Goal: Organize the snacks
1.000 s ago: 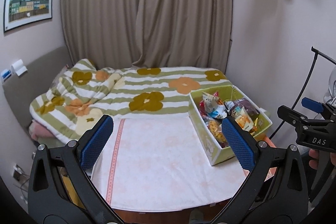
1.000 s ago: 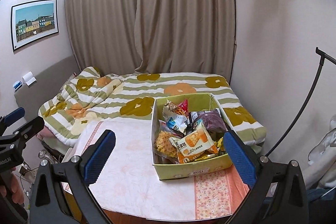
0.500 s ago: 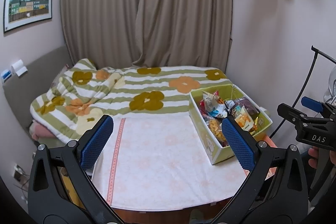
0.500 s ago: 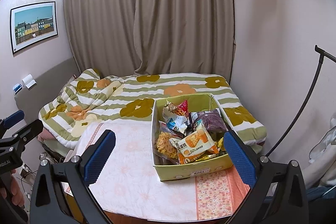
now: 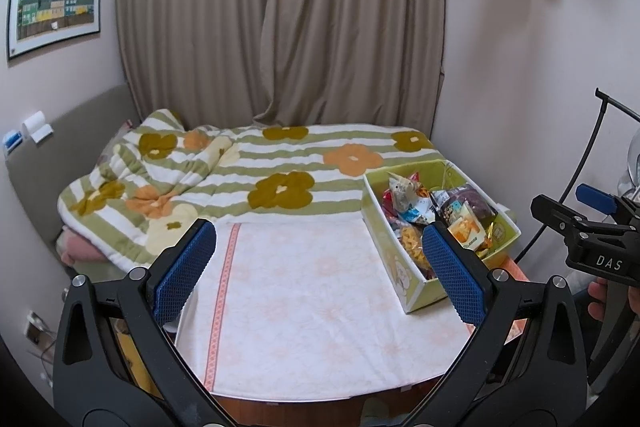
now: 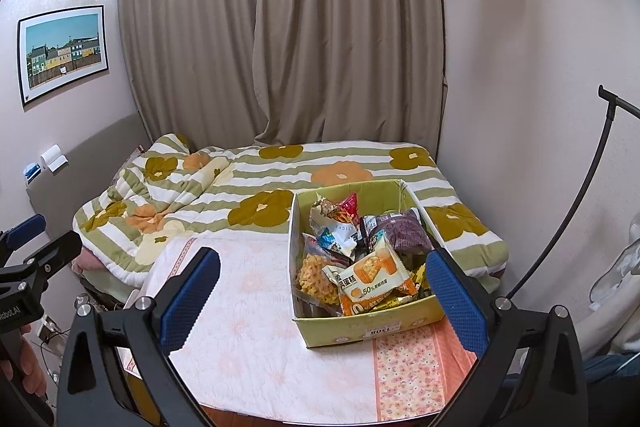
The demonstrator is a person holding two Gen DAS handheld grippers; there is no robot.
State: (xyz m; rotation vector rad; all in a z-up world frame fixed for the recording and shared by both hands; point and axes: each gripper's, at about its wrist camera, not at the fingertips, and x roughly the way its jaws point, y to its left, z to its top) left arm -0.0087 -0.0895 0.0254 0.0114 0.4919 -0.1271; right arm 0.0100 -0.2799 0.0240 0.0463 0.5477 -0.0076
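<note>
Left hand-held gripper (image 5: 318, 267): jaws wide apart, nothing between them, hovering over the tabletop (image 5: 304, 307), which is covered by a pale floral cloth with an orange stripe at its left side.

Right hand-held gripper (image 6: 320, 291): jaws also spread wide, empty, raised above the tabletop and facing the snack box (image 6: 368, 327).

Snack box: green-yellow open-top carton, standing on the right part of the tabletop, far edge close to the bed (image 6: 280, 179). Contents are a loose heap of packets:
- orange egg-cake packet (image 6: 370, 281) on top at the front
- purple bag (image 6: 404, 231) at the back right
- white-blue crumpled wrapper (image 6: 338, 237) mid-left
- red packet (image 6: 348, 205) at the back
- yellow lattice snack (image 6: 316, 277) at the front left

Surroundings: bed with striped flower quilt directly behind the tabletop; beige curtain (image 6: 288, 35) behind the bed; framed picture (image 6: 62, 51) on the left wall; black curved rod (image 6: 568, 227) to the right of the box, near the wall.

Obstructions: in the left wrist view the right blue pad hides part of the box's near corner. Box walls hide the lower packets.
</note>
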